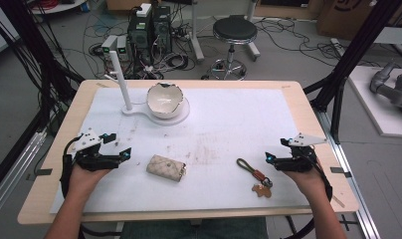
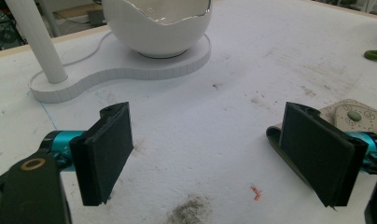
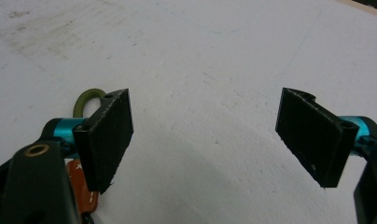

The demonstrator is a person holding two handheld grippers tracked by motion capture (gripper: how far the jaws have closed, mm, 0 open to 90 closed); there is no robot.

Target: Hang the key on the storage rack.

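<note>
A beige quilted key pouch [image 1: 165, 167] lies at the table's front middle, just right of my left gripper [image 1: 118, 149]. That gripper is open over the white mat, and the pouch's corner [image 2: 359, 114] peeks out behind its right jaw. A key ring with an olive loop and brown tags [image 1: 255, 176] lies at the front right, close to the left of my right gripper [image 1: 271, 158]. This gripper [image 3: 205, 135] is open too, nothing between its jaws; the olive loop [image 3: 86, 100] and an orange-brown tag [image 3: 81, 186] show behind its left jaw.
A white eggshell-shaped bowl [image 1: 164, 99] sits on a white base [image 1: 181, 115] with an upright white post [image 1: 119, 77] at the back left. The white mat [image 1: 229, 124] covers the wooden table. A stool [image 1: 234, 32] and cables lie on the floor beyond.
</note>
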